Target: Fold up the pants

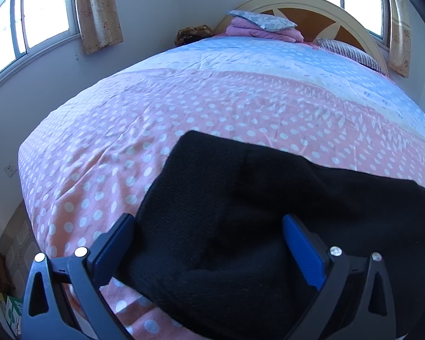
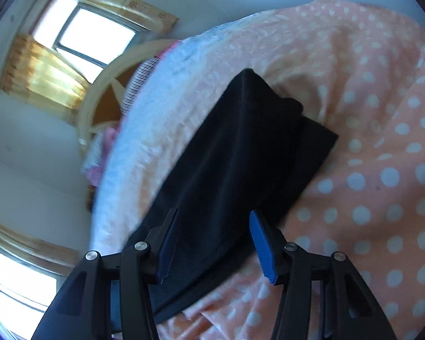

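Note:
Black pants (image 1: 240,212) lie folded in layers on the pink polka-dot bedspread (image 1: 113,147). My left gripper (image 1: 209,223) is open, its blue-padded fingers straddling the near edge of the pants just above the cloth. In the right wrist view the same pants (image 2: 240,155) run as a long dark strip away from the camera. My right gripper (image 2: 212,223) is open with the near end of the pants between its fingers. That view is tilted and blurred.
The bed (image 1: 255,65) has a rounded cream headboard (image 1: 311,8), a stack of pink folded bedding with a grey pillow (image 1: 263,25), and a striped pillow (image 1: 351,53). Curtained windows (image 1: 42,14) flank it. The bed's left edge (image 1: 28,175) drops to the floor.

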Action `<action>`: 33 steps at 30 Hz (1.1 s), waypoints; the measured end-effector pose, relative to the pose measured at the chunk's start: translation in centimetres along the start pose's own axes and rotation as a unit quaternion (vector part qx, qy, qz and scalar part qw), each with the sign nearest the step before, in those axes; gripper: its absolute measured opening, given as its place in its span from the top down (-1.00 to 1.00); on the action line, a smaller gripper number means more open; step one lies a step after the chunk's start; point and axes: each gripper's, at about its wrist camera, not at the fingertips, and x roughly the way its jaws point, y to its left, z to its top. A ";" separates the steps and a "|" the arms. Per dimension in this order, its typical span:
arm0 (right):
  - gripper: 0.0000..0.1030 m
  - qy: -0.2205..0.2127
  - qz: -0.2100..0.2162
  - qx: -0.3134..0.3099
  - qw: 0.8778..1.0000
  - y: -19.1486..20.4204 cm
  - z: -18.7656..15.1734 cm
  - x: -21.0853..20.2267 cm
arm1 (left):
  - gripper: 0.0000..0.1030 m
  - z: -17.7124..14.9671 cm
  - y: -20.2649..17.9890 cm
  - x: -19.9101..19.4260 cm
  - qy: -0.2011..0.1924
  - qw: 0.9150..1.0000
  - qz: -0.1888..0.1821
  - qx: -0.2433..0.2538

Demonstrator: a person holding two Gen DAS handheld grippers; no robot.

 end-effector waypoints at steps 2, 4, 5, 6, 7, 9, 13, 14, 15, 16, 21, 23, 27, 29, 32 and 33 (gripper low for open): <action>-0.02 0.002 -0.033 -0.009 0.999 0.8 -0.6 0.3 | -1.00 0.0 0.0 -0.1 -0.001 1.000 0.000 0.001; -0.02 0.004 -0.042 -0.005 0.999 1.3 -1.0 0.7 | -1.00 0.0 0.0 -0.1 -0.001 1.000 -0.001 0.000; -0.02 0.006 -0.046 -0.007 0.999 1.4 -0.9 1.2 | -1.00 -0.1 -0.1 -0.1 -0.001 1.000 -0.001 0.001; -0.02 0.003 -0.045 -0.006 0.999 1.3 -0.6 1.0 | -1.00 -0.1 -0.1 -0.1 -0.001 1.000 -0.002 0.001; -0.02 -0.007 -0.030 -0.003 1.000 1.2 -0.3 0.4 | -1.00 -0.1 -0.1 -0.1 -0.001 1.000 -0.003 0.001; 0.00 -0.040 0.015 0.005 0.999 1.1 0.5 -0.3 | -1.00 -0.1 0.0 -0.1 0.000 1.000 -0.005 0.001; 0.02 -0.087 0.019 0.033 0.995 -0.4 1.2 -0.6 | -1.00 0.0 0.1 -0.2 0.002 1.000 -0.008 0.001; 0.14 -0.082 0.015 0.030 0.996 -0.6 1.1 -0.1 | -1.00 -0.1 0.1 -0.2 0.000 1.000 -0.007 0.002; 0.17 -0.083 0.005 0.017 0.996 -0.5 1.0 0.0 | -1.00 -0.1 0.0 -0.2 -0.001 1.000 -0.005 0.002; 0.17 -0.090 0.003 0.004 0.996 -0.1 0.9 0.1 | -1.00 -0.1 0.0 -0.2 -0.002 1.000 -0.004 0.002; 0.70 -0.142 0.019 0.038 0.989 -1.5 1.9 0.1 | -1.00 0.2 0.1 -0.1 0.005 1.000 -0.006 0.003; 0.88 -0.130 0.012 0.028 0.991 -1.5 2.2 0.4 | -1.00 0.3 0.2 0.0 0.006 1.000 -0.008 0.004; 0.89 -0.148 -0.062 -0.064 0.985 1.4 2.2 -2.7 | -1.00 0.4 0.1 0.1 0.006 1.000 -0.004 0.003; 0.89 -0.140 -0.113 -0.088 0.980 2.1 2.4 -3.3 | -1.00 0.5 0.1 0.2 0.007 1.000 -0.003 0.004; 0.88 -0.107 -0.195 -0.132 0.966 2.1 3.0 -1.7 | -1.00 0.6 0.0 0.3 0.005 1.000 -0.005 0.008; 0.88 -0.098 -0.195 -0.144 0.965 1.9 3.6 -0.9 | -1.00 0.6 0.0 0.3 0.004 1.000 -0.005 0.009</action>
